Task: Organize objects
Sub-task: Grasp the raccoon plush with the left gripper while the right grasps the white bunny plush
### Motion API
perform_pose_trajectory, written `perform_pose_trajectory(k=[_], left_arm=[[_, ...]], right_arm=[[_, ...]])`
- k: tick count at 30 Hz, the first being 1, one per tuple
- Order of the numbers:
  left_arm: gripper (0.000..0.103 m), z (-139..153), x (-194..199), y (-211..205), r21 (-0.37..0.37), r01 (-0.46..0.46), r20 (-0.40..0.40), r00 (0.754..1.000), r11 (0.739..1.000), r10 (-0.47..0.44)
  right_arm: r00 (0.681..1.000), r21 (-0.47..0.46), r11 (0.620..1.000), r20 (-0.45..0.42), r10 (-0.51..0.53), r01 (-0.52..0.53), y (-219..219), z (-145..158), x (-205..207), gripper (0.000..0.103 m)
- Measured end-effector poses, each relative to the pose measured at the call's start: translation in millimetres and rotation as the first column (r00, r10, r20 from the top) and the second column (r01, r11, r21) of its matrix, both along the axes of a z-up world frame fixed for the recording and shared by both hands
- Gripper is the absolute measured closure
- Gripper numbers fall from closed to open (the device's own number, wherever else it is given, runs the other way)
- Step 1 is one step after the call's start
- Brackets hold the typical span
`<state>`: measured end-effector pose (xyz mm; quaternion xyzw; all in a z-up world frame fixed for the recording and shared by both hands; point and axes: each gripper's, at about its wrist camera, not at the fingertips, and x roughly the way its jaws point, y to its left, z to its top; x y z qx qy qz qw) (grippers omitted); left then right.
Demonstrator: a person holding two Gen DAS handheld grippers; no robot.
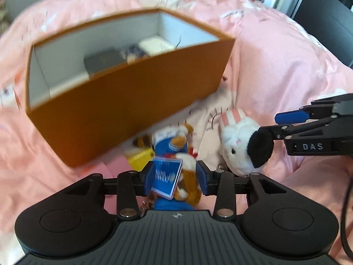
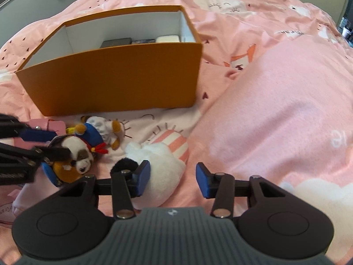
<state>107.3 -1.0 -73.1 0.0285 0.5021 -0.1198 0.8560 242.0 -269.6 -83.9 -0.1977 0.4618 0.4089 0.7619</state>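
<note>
In the left wrist view my left gripper [image 1: 175, 176] is open. A blue card box [image 1: 166, 177] stands tilted between its pads, leaning on the left one and clear of the right one. Under it lies a brown-and-white plush dog [image 2: 75, 152], with a plush in a blue outfit [image 2: 92, 132] just beyond. My right gripper [image 2: 173, 177] is open around a white plush with a black ear [image 2: 163, 165]. Its left pad touches the fur, while a gap separates the right pad from it. An open orange box [image 2: 114, 77] stands behind them with small boxes inside.
Everything lies on a pink patterned bedspread [image 2: 275, 114], which bulges high to the right. A pink flat box [image 2: 47, 124] and a yellow box [image 1: 141, 159] lie by the orange box's near wall. Dark furniture [image 1: 326, 22] stands beyond the bed.
</note>
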Motion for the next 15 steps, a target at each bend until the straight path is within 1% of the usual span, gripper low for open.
perform_pose_trajectory(k=[1, 4, 6, 8, 11, 15], left_arm=[[0.048, 1, -1, -2, 0.005, 0.020, 0.003, 1.000, 1.000, -0.020], [0.048, -4, 2, -10, 0.020, 0.077, -0.024, 0.997, 0.997, -0.077], [0.046, -11, 6, -17, 0.051, 0.104, -0.041, 0.994, 0.993, -0.102], [0.045, -19, 11, -21, 0.104, 0.098, -0.059, 0.994, 0.990, -0.092], [0.044, -27, 14, -23, 0.100, 0.100, -0.082, 0.992, 0.990, -0.092], [0.044, -33, 12, -31, 0.130, 0.101, -0.102, 0.991, 0.986, -0.088]], right_arm=[[1.000, -0.003, 1.000, 0.002, -0.007, 0.007, -2, -1, 1, 0.055], [1.000, -0.011, 1.000, 0.004, -0.025, 0.025, -6, -3, 3, 0.055], [1.000, -0.011, 1.000, 0.003, -0.028, 0.028, -7, -4, 4, 0.055], [1.000, -0.011, 1.000, 0.004, -0.029, 0.029, -7, -4, 5, 0.055], [0.999, -0.011, 0.999, 0.003, -0.032, 0.032, -7, -4, 5, 0.055], [0.999, -0.012, 0.999, 0.004, -0.032, 0.032, -6, -4, 7, 0.055]])
